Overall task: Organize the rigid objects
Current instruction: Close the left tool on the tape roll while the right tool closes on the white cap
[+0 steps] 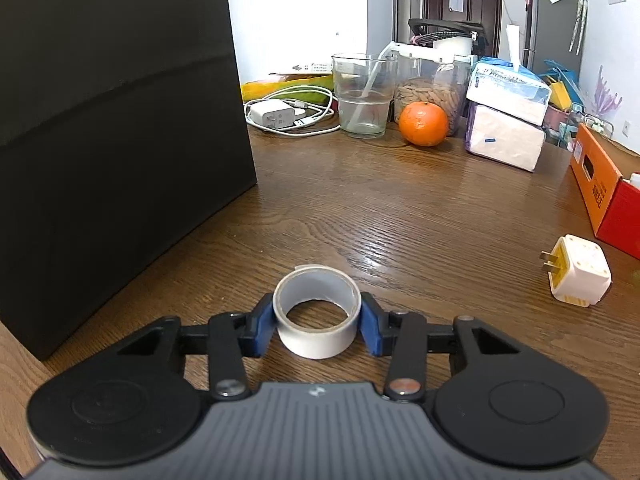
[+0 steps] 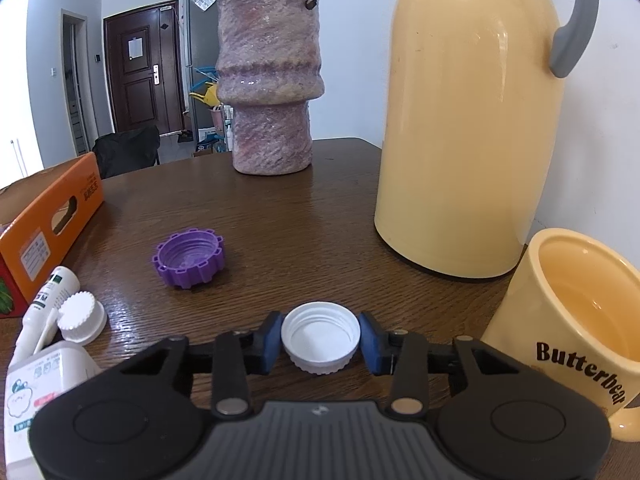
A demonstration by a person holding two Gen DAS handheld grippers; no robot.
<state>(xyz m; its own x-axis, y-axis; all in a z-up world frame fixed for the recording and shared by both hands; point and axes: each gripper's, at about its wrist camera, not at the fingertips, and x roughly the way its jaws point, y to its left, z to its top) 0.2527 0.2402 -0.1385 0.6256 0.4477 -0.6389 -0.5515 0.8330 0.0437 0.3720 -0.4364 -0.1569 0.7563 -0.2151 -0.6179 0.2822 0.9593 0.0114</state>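
Note:
In the left wrist view my left gripper (image 1: 318,326) is shut on a roll of white tape (image 1: 317,312), its blue pads pressing both sides, low over the wooden table (image 1: 400,208). A white plug adapter (image 1: 578,276) lies to the right. In the right wrist view my right gripper (image 2: 320,338) is shut on an upturned white bottle cap (image 2: 320,336) at table level. A purple ridged cap (image 2: 189,258) lies ahead to the left. A white ridged cap (image 2: 80,316) sits at the far left.
A large black box (image 1: 120,140) stands at the left. An orange box (image 1: 600,184) (image 2: 48,220) lies at the edge. A glass (image 1: 362,94), an orange (image 1: 423,123), a jar, tissue packs and a charger stand behind. A vase (image 2: 270,80), yellow thermos (image 2: 468,120), yellow mug (image 2: 572,320) and tubes (image 2: 44,304) surround the right gripper.

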